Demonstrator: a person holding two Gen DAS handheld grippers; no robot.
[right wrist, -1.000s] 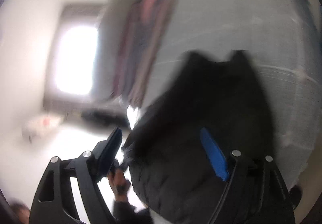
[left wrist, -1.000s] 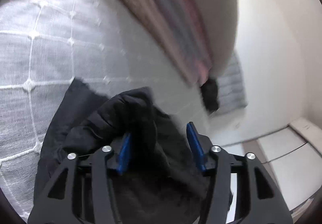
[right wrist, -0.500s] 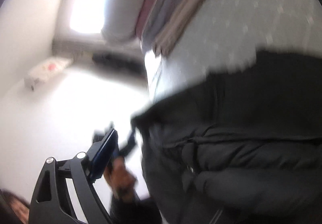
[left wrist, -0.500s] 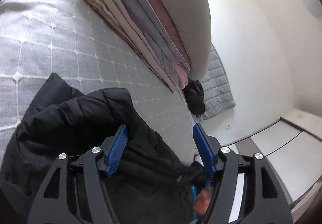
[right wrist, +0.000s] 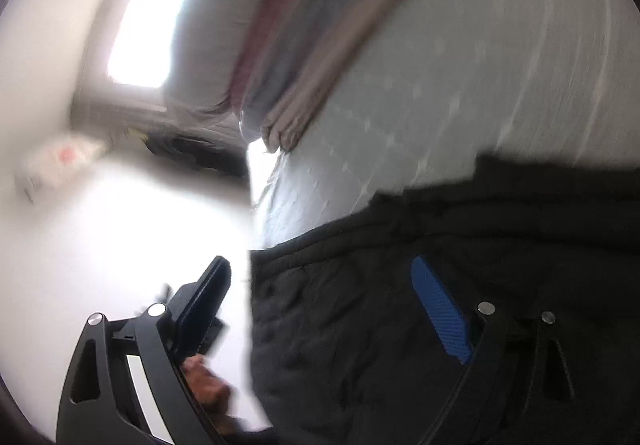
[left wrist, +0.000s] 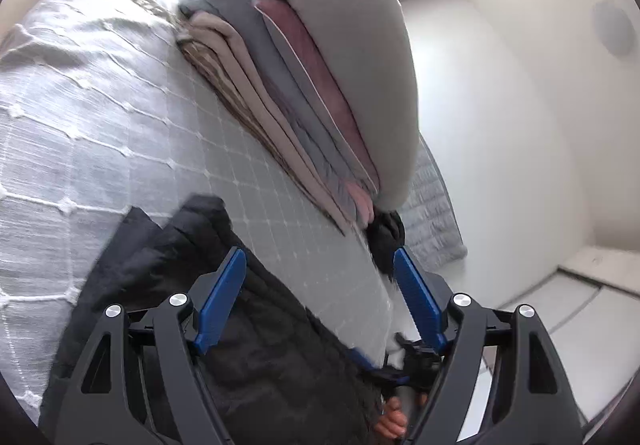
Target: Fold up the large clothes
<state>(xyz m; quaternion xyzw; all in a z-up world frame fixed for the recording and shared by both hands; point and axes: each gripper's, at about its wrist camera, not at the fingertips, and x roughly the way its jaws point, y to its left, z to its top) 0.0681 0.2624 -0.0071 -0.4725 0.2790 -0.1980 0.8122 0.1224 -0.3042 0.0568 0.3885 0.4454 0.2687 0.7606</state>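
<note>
Black jacket point(left wrist: 248, 361): quilted, dark, lying crumpled on the bed near its edge — part of it reaches up between the fingers in both wrist views.
Left gripper point(left wrist: 320, 297): blue-padded fingers spread wide, hovering over the jacket; nothing pinched between them.
Right gripper point(right wrist: 320, 309): fingers also parted, the blue pad point(right wrist: 440, 309) over the jacket fabric, the other finger out past the bed edge; this view is smeared by motion, so contact with the cloth is probably light at most.
Bedspread point(left wrist: 100, 117): pale grey with a stitched grid — it carries the jacket.
Folded bedding stack point(left wrist: 312, 93): grey, pink and beige layers, well apart from the jacket.
</note>
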